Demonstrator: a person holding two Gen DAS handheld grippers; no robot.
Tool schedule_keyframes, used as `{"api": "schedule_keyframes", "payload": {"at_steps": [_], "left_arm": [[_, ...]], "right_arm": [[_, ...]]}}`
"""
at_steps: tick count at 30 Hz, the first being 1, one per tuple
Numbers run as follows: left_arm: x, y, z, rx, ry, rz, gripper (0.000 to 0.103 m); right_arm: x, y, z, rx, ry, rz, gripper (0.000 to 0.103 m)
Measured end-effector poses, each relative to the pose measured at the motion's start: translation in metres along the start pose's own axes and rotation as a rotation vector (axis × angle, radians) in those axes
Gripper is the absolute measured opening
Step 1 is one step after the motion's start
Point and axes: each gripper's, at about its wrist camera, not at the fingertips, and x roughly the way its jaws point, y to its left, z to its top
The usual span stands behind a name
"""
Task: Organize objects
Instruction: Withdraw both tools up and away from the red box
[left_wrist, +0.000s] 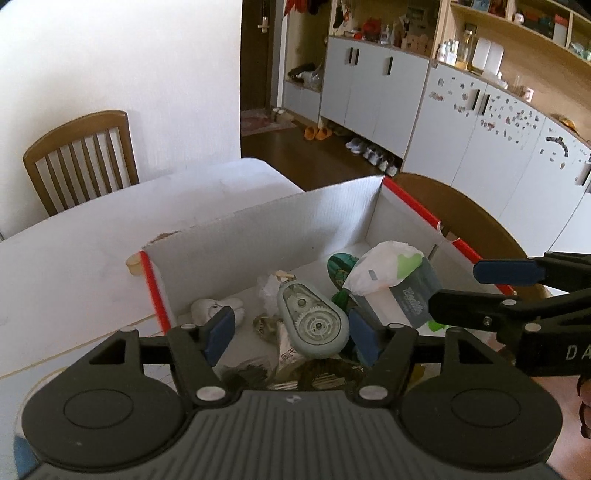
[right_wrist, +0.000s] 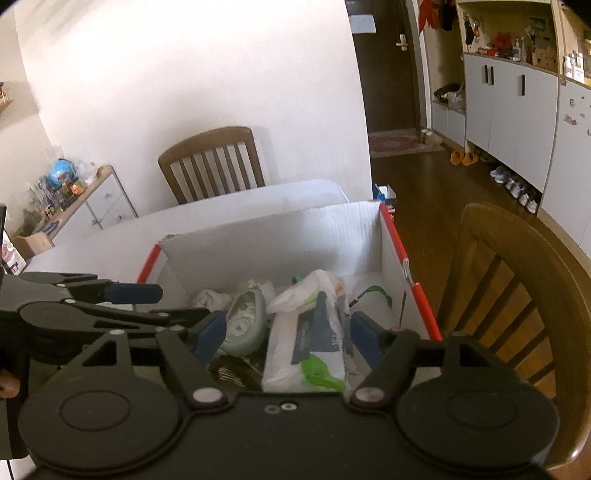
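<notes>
One white cardboard box with red edges (left_wrist: 266, 221) holds one grey-green correction-tape dispenser (left_wrist: 314, 321) and, at two o'clock, one white wet-wipes pack (left_wrist: 384, 273); its label is unreadable. The left gripper (left_wrist: 291, 334) and right gripper (right_wrist: 286, 338) both gape wide, empty.

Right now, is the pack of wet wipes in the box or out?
In: the pack of wet wipes lies inside the white cardboard box.

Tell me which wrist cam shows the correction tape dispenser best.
Left wrist: the correction tape dispenser sits centred between the open left gripper fingers, with gears and outline clear. Right wrist shows it foreshortened and blurred, partly hidden behind a finger.
</notes>
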Motion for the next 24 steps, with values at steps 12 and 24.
{"api": "schedule_keyframes", "payload": {"at_steps": [12, 24], "left_arm": [[-0.059, 0.021, -0.010, 0.019, -0.111, -0.007, 0.083], [-0.099, 0.050, -0.026, -0.028, -0.188, -0.005, 0.102]], "right_arm": [[-0.029, 0.032, -0.008, 0.018, -0.062, -0.007, 0.083], [-0.059, 0.071, -0.026, 0.010, -0.119, 0.014, 0.090]]}}
